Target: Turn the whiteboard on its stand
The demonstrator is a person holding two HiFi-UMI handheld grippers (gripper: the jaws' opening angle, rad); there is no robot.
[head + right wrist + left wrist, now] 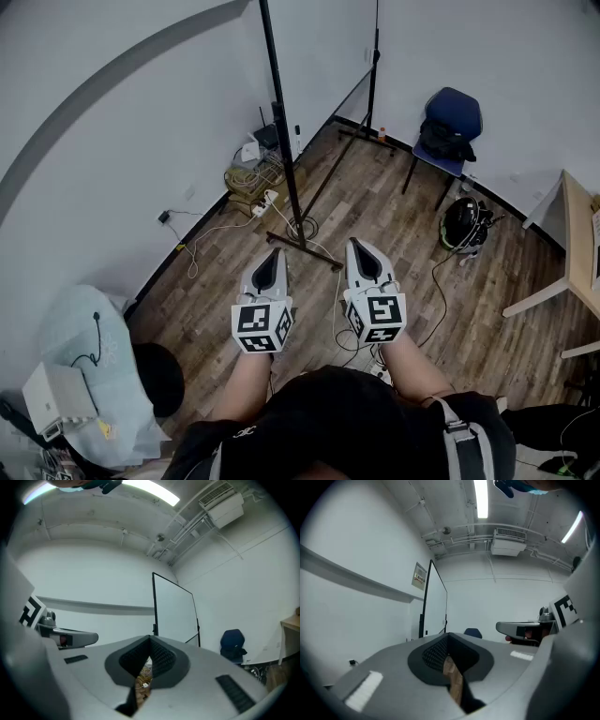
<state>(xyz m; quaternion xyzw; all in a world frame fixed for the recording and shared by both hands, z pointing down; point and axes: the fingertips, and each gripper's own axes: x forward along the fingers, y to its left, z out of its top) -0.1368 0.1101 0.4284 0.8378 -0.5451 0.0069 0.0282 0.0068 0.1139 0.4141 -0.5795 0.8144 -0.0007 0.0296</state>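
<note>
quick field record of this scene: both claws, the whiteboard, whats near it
left claw: shut, empty
right claw: shut, empty, level with the left one
whiteboard: upright on its stand, ahead of both claws, neither touching it
stand base: on the wood floor, just past the claw tips
blue chair: beyond the board, by the far wall
task state: turn not yet begun

The whiteboard [173, 613] is white with a thin black frame, on a black stand [281, 122]. Under the stand, the floor [375, 206] is brown wood planks. Right of the stand, the chair [453, 117] is blue. The left gripper [274, 255] and right gripper [357, 246] are light grey with black-and-white square markers.
</note>
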